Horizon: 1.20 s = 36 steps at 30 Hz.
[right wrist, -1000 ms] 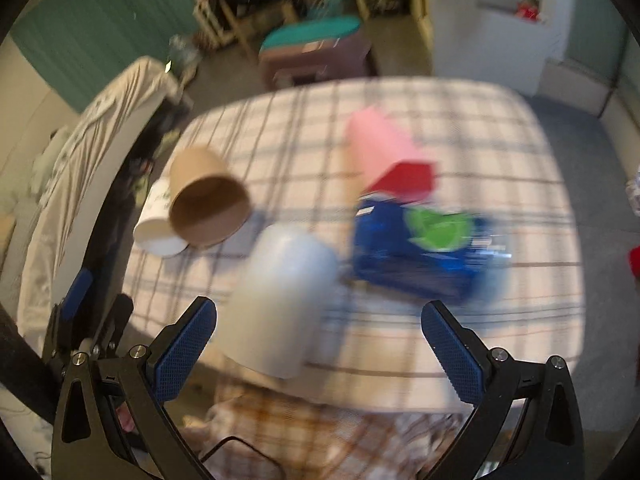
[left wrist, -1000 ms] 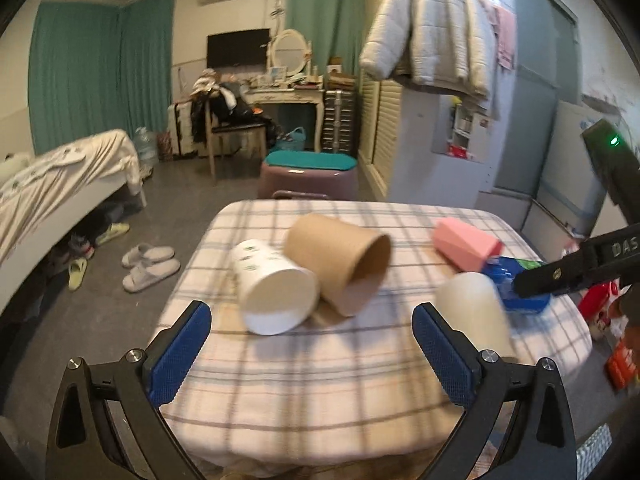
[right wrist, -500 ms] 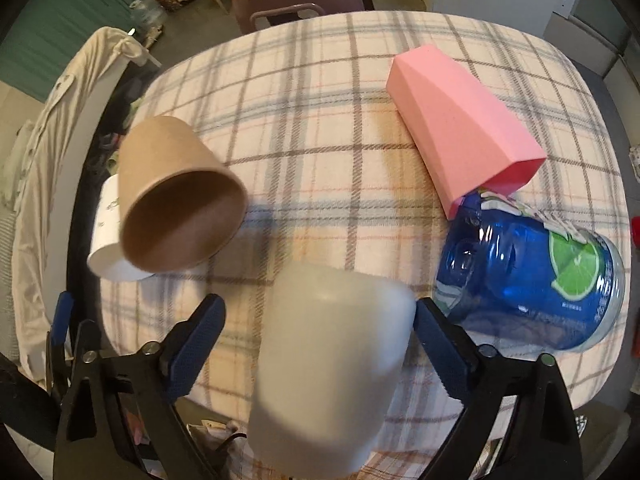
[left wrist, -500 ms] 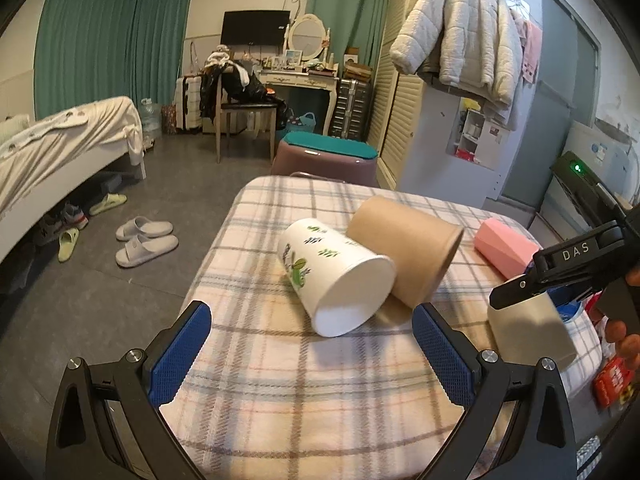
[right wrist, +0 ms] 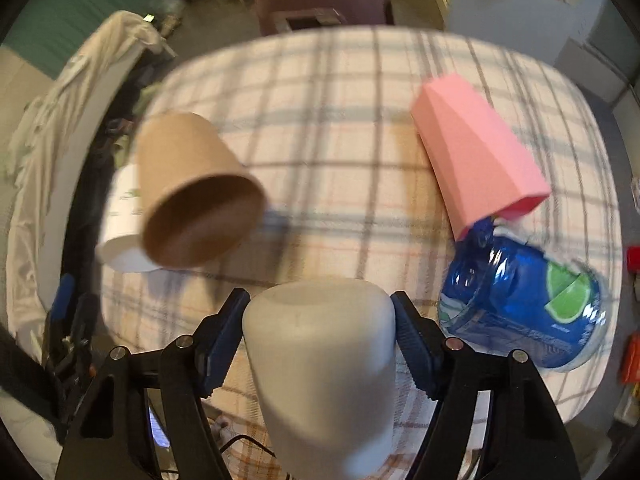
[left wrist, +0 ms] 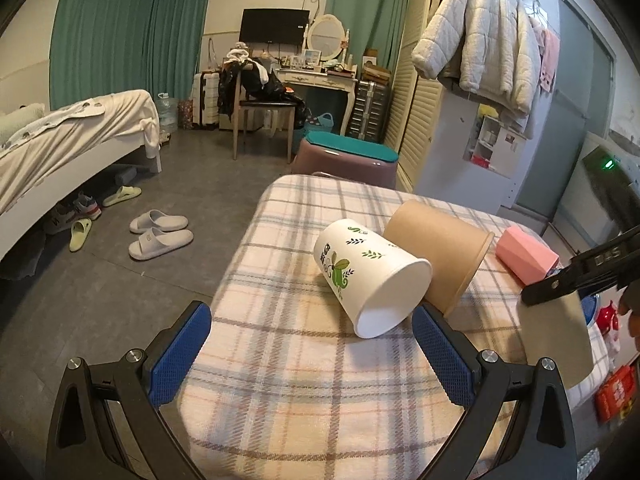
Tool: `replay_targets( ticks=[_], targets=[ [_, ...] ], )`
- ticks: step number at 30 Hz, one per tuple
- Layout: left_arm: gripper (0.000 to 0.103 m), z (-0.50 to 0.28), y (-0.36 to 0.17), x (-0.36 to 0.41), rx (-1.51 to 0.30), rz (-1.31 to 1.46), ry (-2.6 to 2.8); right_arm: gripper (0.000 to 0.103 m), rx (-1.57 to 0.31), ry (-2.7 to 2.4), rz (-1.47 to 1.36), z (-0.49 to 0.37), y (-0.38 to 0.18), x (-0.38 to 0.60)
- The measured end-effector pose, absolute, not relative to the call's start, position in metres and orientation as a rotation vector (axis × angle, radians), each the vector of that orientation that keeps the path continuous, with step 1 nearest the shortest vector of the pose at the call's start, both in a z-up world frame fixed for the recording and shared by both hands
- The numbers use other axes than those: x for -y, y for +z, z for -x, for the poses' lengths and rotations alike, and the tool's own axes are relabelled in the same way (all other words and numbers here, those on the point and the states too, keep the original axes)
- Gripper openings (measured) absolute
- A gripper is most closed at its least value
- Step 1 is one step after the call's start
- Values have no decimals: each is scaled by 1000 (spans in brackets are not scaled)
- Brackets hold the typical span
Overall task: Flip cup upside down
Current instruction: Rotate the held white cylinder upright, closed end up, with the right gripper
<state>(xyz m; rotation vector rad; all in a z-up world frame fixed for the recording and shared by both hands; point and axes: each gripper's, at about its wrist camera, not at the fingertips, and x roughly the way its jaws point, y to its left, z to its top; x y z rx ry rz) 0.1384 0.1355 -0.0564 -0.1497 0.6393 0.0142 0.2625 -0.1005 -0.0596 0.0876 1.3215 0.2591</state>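
My right gripper point(right wrist: 320, 328) is shut on a plain white cup point(right wrist: 324, 376), its blue pads pressed on both sides, the closed base pointing away from me; it is lifted over the table's near edge. The same cup point(left wrist: 556, 340) shows at the right of the left wrist view, under the right gripper's finger. My left gripper point(left wrist: 312, 348) is open and empty above the plaid table point(left wrist: 280, 380), just in front of a white leaf-print cup point(left wrist: 372, 272) lying on its side against a brown paper cup point(left wrist: 444, 248).
A pink faceted cup point(right wrist: 476, 156) and a blue lime-label bottle point(right wrist: 524, 308) lie on the table's right side. The brown cup point(right wrist: 192, 196) lies on its side at the left. Beyond the table are a stool point(left wrist: 344, 156), slippers point(left wrist: 160, 232) and a bed point(left wrist: 60, 140).
My right gripper has closed on the plain white cup and lifted it off the cloth. My left gripper has moved left and closer to the leaf-print cup, still open.
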Motion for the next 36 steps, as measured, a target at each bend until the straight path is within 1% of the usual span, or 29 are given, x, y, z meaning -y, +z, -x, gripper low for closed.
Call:
replay_targets(
  ticks=[4, 7, 12, 20, 31, 36],
  targets=[
    [103, -137, -52, -128, -635, 136, 7, 71, -1140, 291, -38, -240, -32, 96],
    [103, -135, -50, -119, -638, 120, 3, 71, -980, 273, 37, -219, -22, 90],
    [103, -132, -48, -106, -643, 92, 5, 71, -788, 244, 134, -193, -15, 82],
    [103, -133, -48, -91, -652, 95, -1, 71, -761, 281, 110, -195, -19, 92],
    [103, -135, -58, -73, -684, 74, -6, 71, -837, 305, 75, -214, -39, 89],
    [103, -136, -62, -68, -697, 61, -11, 71, -833, 307, 85, -214, -40, 88]
  ],
)
